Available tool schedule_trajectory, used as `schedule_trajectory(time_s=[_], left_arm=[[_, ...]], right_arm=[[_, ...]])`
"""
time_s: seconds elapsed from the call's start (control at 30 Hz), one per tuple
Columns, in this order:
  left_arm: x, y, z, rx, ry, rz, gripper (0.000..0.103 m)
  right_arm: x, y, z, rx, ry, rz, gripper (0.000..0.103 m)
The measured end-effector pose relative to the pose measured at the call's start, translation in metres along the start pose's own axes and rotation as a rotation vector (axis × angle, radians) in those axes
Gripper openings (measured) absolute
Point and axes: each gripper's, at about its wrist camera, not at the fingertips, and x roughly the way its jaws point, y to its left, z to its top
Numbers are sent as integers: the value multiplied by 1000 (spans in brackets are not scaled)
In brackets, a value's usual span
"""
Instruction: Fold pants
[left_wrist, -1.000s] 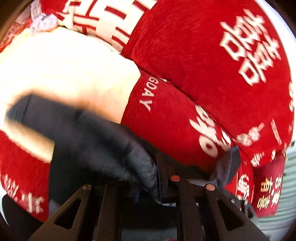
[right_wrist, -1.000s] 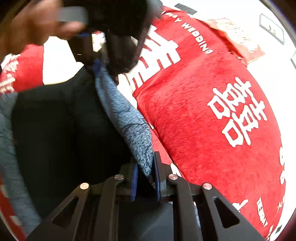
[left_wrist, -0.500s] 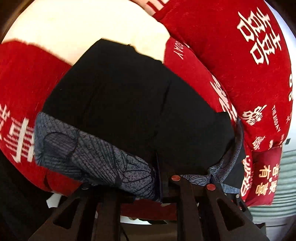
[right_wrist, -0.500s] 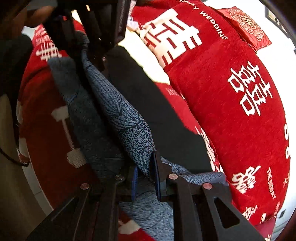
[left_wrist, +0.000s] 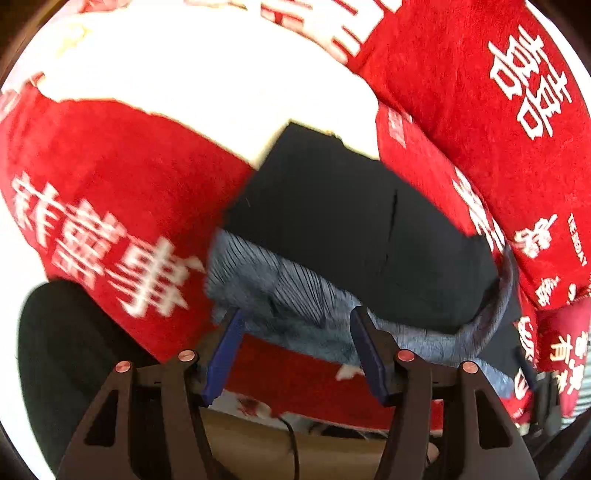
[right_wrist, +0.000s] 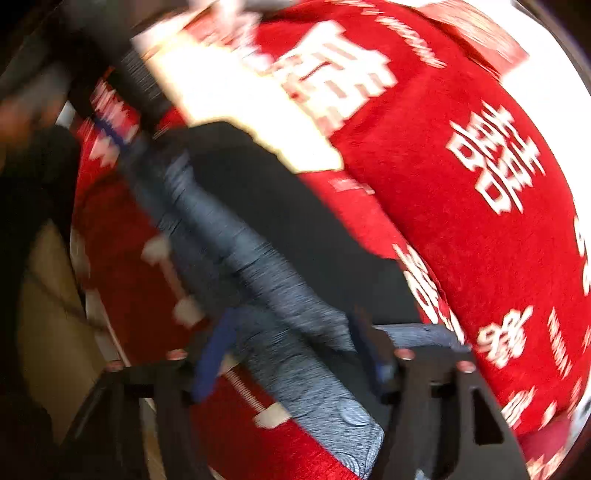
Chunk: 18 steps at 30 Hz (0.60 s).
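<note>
The pants (left_wrist: 354, 236) lie folded on the red bed cover, black fabric on top with a blue-grey patterned edge (left_wrist: 280, 291) toward me. My left gripper (left_wrist: 295, 339) is open, its blue pads either side of that patterned edge and holding nothing. In the right wrist view the pants (right_wrist: 295, 221) run from the upper left to the lower middle, with the patterned band (right_wrist: 258, 273) between the fingers. My right gripper (right_wrist: 291, 339) is open and holds nothing. The right wrist view is blurred by motion.
A red cover with white characters (left_wrist: 110, 192) spreads over the bed, with a cream patch (left_wrist: 207, 88) beyond the pants. A big red pillow (left_wrist: 498, 110) lies at the right, also in the right wrist view (right_wrist: 480, 192). The bed edge and wooden floor (left_wrist: 295, 446) show below.
Both grippers have opened and let go of the patterned edge of the pants. The pants now lie on the cover. Both cameras have drawn back a little.
</note>
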Motion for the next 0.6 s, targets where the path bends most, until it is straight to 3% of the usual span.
schedule_trajectory(time_s=[0.03,0.17,0.3,0.4,0.47,0.5,0.6], left_arm=[[-3,-1,3,1,-19,3,60],[3,-33,20,67,-65,-7,60],[32,-61,21,135,-11,30,67],[48,-63,1,199,23,99,67],[47,-68,-14,250,-15,138,77],[48,-69,-17,264,-5,162,85],[44,-75,-18,272,12,159,85]], right_arm=[[4,-18,8,88,-1,19,80],[42,-45,29,246,47,16,81],[88,-37,20,282,227,15,81],[76,-31,-4,306,219,11,81],[63,-37,-16,335,223,40,81],[57,-43,-17,357,226,47,81],[39,-87,-14,462,190,5,81]])
